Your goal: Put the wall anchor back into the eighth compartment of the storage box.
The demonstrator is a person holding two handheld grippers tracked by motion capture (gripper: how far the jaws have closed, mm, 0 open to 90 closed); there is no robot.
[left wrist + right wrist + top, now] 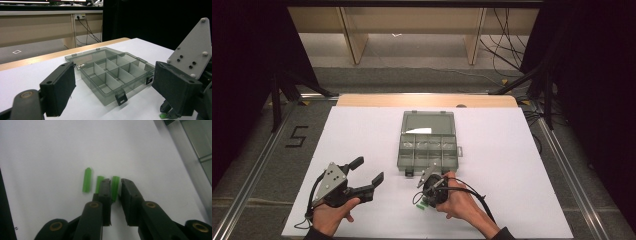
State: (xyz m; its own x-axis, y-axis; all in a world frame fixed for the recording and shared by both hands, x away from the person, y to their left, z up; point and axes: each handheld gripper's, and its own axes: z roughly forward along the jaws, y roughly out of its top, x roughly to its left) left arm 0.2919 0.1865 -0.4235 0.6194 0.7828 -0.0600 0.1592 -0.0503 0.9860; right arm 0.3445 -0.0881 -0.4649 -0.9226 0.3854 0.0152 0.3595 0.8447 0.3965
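the white table [362, 135] carries a clear plastic box [428, 145] at its middle, lid folded back to the far side so its 8 compartments lie open for filling. near its near edge lie 3 green plugs. the left gripper [371, 171] hovers released, jaws wide, apparently waiting. the right gripper [115, 192] points down, jaws nearly clenched on the right plug [115, 187], probably to carry it into the box; the middle plug [99, 183] and left plug [86, 180] rest beside it. a black "5" [297, 136] marks the floor at left.

The white table [362, 135] carries an open compartment box [429, 145] and 3 green plugs [87, 180].
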